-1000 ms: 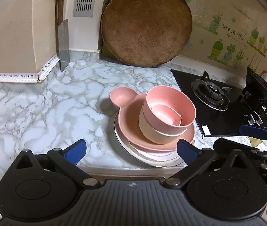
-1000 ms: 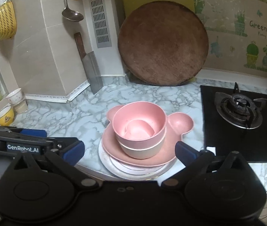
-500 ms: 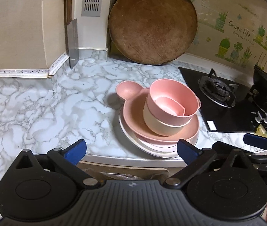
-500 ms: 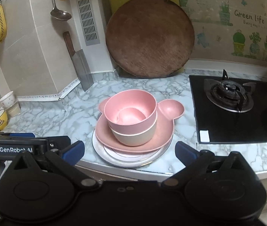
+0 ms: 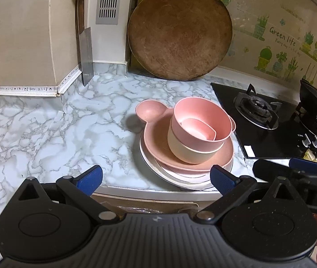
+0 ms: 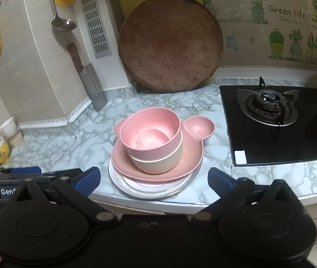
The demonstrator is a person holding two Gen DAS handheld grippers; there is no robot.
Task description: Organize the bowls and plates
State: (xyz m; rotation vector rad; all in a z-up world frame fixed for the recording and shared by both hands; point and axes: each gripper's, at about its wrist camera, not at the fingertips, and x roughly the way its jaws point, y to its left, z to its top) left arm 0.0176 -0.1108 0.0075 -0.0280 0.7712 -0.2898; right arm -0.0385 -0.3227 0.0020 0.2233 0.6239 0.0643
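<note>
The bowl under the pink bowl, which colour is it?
Cream bowl, clearest in left wrist view.

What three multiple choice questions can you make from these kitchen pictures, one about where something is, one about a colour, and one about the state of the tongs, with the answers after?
1. Where does the round wooden board stand?
A. Flat on the stove
B. Leaning on the wall behind the dish stack
C. Under the plates

2. What colour is the bowl directly under the large pink bowl?
A. Cream
B. Blue
C. Black

3. How are the left tongs and right tongs?
A. Both shut on a plate
B. One holds a bowl
C. Both open, holding nothing

Answers:
1 B: the board is propped upright against the back wall on the marble counter.
2 A: a cream rim and wall show beneath the pink one.
3 C: each pair's blue tips sit wide apart, short of the stack at the counter edge.
</note>
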